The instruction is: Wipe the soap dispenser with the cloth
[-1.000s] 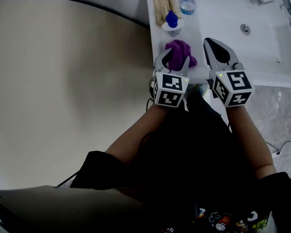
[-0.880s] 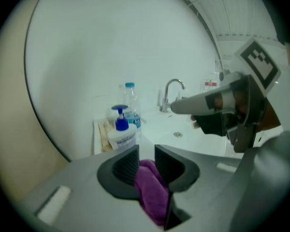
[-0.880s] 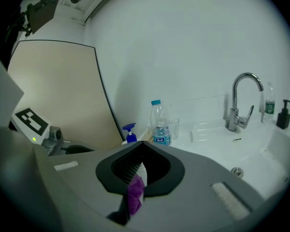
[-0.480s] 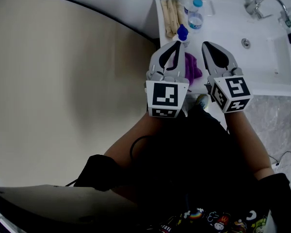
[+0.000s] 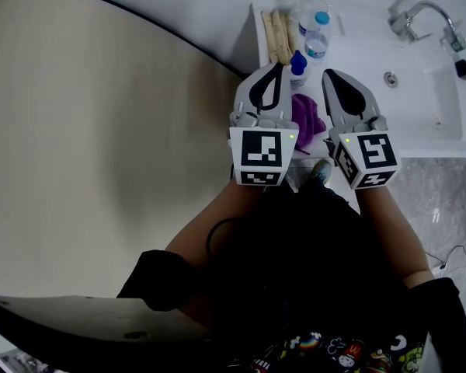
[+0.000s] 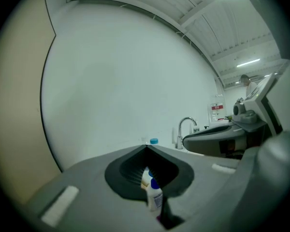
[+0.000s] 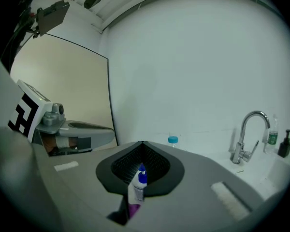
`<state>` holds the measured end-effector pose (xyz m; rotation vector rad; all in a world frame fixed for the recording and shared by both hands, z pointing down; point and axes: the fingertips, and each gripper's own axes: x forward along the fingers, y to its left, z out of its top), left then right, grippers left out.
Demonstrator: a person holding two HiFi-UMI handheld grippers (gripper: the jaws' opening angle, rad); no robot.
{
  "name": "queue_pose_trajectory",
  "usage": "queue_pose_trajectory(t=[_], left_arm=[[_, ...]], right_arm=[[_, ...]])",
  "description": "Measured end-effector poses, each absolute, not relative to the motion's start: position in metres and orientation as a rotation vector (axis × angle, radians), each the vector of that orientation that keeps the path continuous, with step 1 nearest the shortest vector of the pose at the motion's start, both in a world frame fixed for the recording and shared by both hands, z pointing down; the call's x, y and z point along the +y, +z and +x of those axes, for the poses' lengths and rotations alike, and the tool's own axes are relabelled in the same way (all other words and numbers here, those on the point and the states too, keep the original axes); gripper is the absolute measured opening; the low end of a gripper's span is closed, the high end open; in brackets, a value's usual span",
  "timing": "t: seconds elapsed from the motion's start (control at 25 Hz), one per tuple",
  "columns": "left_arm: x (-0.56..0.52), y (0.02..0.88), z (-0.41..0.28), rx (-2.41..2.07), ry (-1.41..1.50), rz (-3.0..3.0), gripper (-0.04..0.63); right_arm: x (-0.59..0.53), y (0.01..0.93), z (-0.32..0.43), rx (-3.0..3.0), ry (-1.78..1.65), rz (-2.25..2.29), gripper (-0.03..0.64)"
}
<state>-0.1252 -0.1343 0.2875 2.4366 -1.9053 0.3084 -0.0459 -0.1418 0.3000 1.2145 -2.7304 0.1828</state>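
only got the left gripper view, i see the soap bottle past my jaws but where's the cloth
Observer: The purple cloth lies on the counter between the two grippers, on the person's side of the soap dispenser. Neither gripper holds it.
Operator: what's the right one doing then
Observer: The right gripper is shut and empty, and it points toward the counter just right of the cloth. The left gripper is also shut.
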Motion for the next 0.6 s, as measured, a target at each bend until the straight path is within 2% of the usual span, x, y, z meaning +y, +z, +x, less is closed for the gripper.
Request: queue_pose_trajectory(t=[0.6], left_arm=[[-0.135,0.302,-0.133,-1.796,0.318,2.466,0.0]], right_arm=[[-0.137,0.3,-0.054,-2.677,0.185,1.304,0.02]])
